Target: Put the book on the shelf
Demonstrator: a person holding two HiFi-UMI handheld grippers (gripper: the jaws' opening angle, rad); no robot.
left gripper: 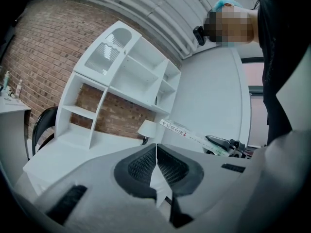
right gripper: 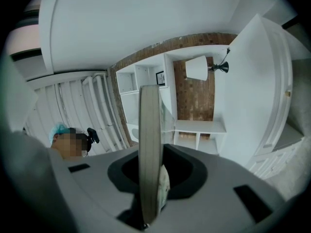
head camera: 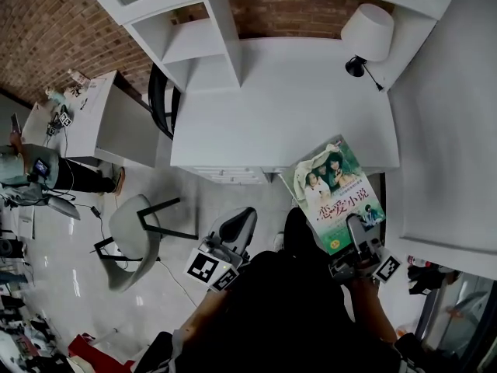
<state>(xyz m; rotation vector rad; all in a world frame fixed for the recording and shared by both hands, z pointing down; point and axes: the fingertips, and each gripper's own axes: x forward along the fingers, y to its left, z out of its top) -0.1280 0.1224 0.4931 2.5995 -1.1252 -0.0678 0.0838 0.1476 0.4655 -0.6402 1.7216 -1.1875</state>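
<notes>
The book [head camera: 334, 191], a paperback with a green illustrated cover, hangs over the front right corner of the white desk [head camera: 279, 99]. My right gripper [head camera: 359, 228] is shut on its near corner. In the right gripper view the book [right gripper: 149, 130] stands edge-on between the jaws of the right gripper [right gripper: 149, 171]. The white shelf unit [head camera: 198, 45] rises at the desk's far left; it also shows as the shelf unit [left gripper: 121, 81]. My left gripper [head camera: 237, 228] hangs low in front of the desk. The pads of that left gripper [left gripper: 156, 164] meet with nothing between them.
A white table lamp [head camera: 367, 31] stands at the desk's back right. A grey chair [head camera: 132, 235] sits on the floor to the left, a black chair [head camera: 159, 99] beside the shelf unit. A white cabinet [head camera: 450, 130] flanks the desk on the right.
</notes>
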